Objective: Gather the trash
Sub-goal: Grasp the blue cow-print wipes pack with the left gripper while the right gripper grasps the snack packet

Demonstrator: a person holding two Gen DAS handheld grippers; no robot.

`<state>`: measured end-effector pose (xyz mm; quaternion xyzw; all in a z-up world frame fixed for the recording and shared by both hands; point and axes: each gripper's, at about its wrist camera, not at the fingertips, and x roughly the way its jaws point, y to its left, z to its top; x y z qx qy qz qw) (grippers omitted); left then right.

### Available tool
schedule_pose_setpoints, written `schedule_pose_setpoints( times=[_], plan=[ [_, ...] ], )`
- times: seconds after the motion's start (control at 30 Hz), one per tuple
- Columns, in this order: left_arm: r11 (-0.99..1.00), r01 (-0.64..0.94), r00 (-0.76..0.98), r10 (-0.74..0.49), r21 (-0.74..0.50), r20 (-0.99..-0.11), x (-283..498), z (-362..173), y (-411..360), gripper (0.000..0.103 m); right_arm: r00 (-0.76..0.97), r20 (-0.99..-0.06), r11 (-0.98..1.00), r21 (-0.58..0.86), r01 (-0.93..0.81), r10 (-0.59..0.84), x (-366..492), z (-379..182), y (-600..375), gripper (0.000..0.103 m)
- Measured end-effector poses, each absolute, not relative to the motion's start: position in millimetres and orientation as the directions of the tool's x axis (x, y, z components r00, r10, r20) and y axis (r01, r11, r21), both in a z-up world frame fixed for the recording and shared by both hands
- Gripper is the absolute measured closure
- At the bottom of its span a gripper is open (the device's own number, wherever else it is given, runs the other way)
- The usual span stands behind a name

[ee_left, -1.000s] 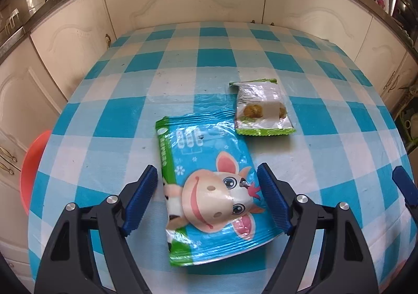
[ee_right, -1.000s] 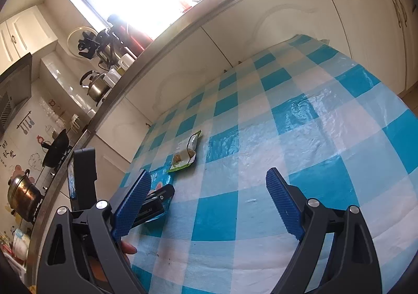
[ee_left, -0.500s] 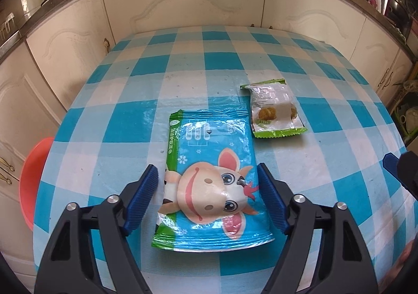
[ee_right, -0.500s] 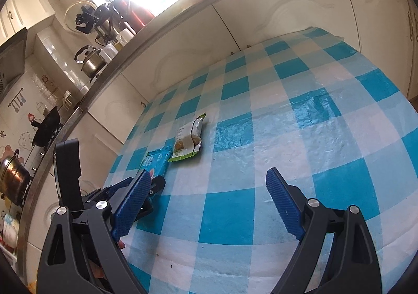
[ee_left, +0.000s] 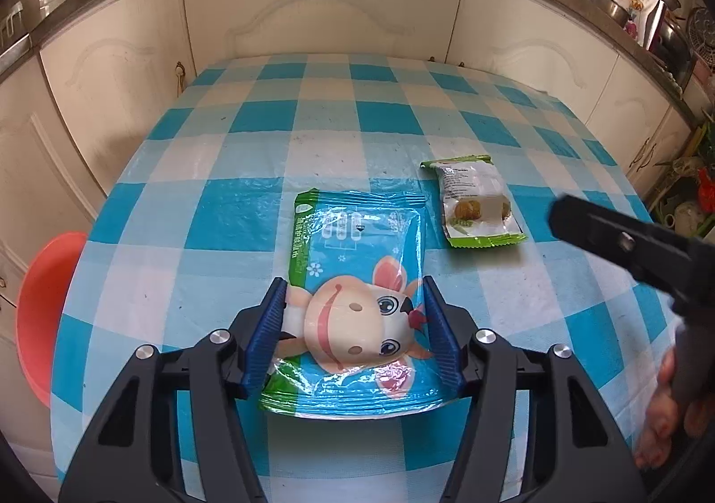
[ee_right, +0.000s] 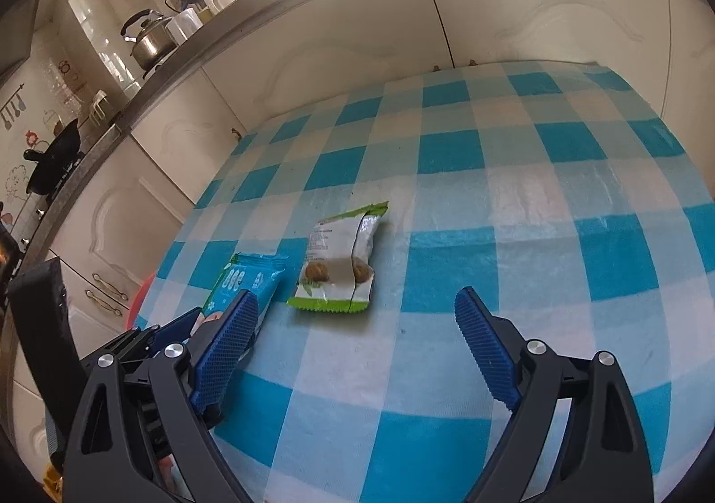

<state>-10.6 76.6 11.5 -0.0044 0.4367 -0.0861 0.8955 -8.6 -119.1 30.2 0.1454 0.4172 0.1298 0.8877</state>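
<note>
A blue packet with a cartoon cow point(ee_left: 357, 261) lies flat on the blue-checked table point(ee_left: 223, 208). My left gripper point(ee_left: 353, 302) straddles the packet's near half. Its jaws are closing, and both blue pads touch the packet's side edges and pinch it slightly. A green-and-white snack packet point(ee_left: 473, 199) lies just right of the blue one. My right gripper point(ee_right: 356, 299) hovers open right in front of the snack packet point(ee_right: 339, 261), nothing between its pads. The blue packet point(ee_right: 250, 279) and the left gripper's body point(ee_right: 170, 333) show at its left.
A red basin point(ee_left: 40, 306) sits below the table's left edge. White cabinets point(ee_left: 313, 11) with a counter of pots stand close behind the table. A black finger of the right gripper point(ee_left: 594, 226) and a person's hand point(ee_left: 661, 413) reach in from the right.
The left jaws have narrowed onto the cow packet's sides. The right gripper has swung left to face the snack packet and now shows in the left wrist view.
</note>
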Motion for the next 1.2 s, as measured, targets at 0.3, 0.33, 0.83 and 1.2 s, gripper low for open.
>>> schedule_pose_setpoints(
  times=[0.3, 0.33, 0.83, 1.2],
  plan=[
    [0.980, 0.160, 0.603, -0.195, -0.122, -0.774, -8, 11, 86, 0.043, 0.592, -0.760, 0.963, 0.228, -0.146, 0.269, 34, 21, -91, 0.028],
    [0.979, 0.161, 0.602, -0.198, -0.125, -0.773, -7, 11, 87, 0.043, 0.586, -0.765, 0.963, 0.227, -0.143, 0.267, 37, 19, -90, 0.028],
    [0.965, 0.208, 0.588, -0.255, -0.161, -0.768, 1, 10, 90, 0.030, 0.580, -0.788, 0.977, 0.136, -0.162, 0.206, 54, 10, -70, 0.040],
    [0.970, 0.190, 0.595, -0.239, -0.154, -0.767, 5, 10, 95, 0.044, 0.594, -0.776, 0.977, 0.162, -0.140, 0.214, 53, 10, -80, 0.063]
  ],
)
